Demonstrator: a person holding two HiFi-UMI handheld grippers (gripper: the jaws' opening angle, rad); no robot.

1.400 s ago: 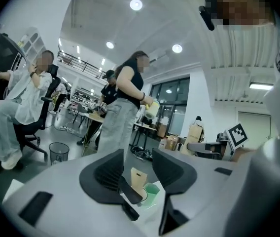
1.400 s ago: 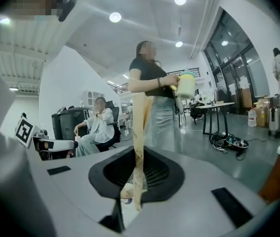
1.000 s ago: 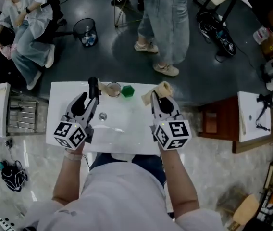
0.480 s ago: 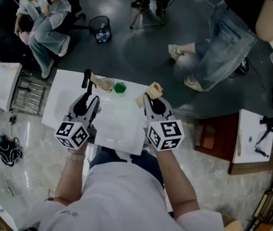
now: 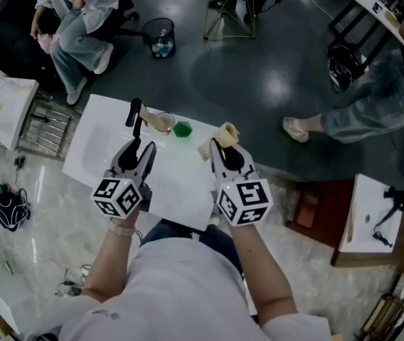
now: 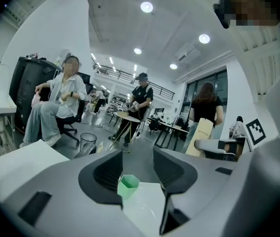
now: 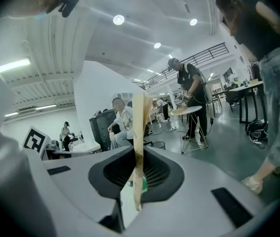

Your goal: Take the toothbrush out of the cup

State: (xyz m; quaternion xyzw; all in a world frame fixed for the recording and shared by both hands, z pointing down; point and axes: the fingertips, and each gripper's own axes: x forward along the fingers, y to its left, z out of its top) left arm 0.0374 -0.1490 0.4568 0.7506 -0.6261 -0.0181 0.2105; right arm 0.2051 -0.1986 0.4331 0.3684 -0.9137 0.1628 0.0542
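Note:
A clear glass cup (image 5: pixel 164 121) stands at the far edge of the white washbasin top (image 5: pixel 92 144), beside a black tap (image 5: pixel 136 112); a tan piece leans at its left rim. A green hexagonal cup (image 5: pixel 182 128) (image 6: pixel 128 184) sits just right of it. My right gripper (image 5: pixel 223 148) (image 7: pixel 139 177) is shut on a thin tan toothbrush-like stick (image 7: pixel 139 132) that stands upright between the jaws. My left gripper (image 5: pixel 139 150) (image 6: pixel 137 164) hovers over the basin short of the glass cup, open, with nothing between its jaws; the green cup shows beyond them.
A waste bin (image 5: pixel 159 35) and a seated person (image 5: pixel 74 20) are beyond the basin. Another person (image 5: pixel 373 109) walks at the right. A metal rack (image 5: pixel 45 123) stands left of the basin, a brown cabinet (image 5: pixel 316 212) to the right.
The head view has swung, and the person in jeans has walked off to the right. My left gripper shifted slightly rightward over the basin. The right gripper keeps its hold on the tan stick.

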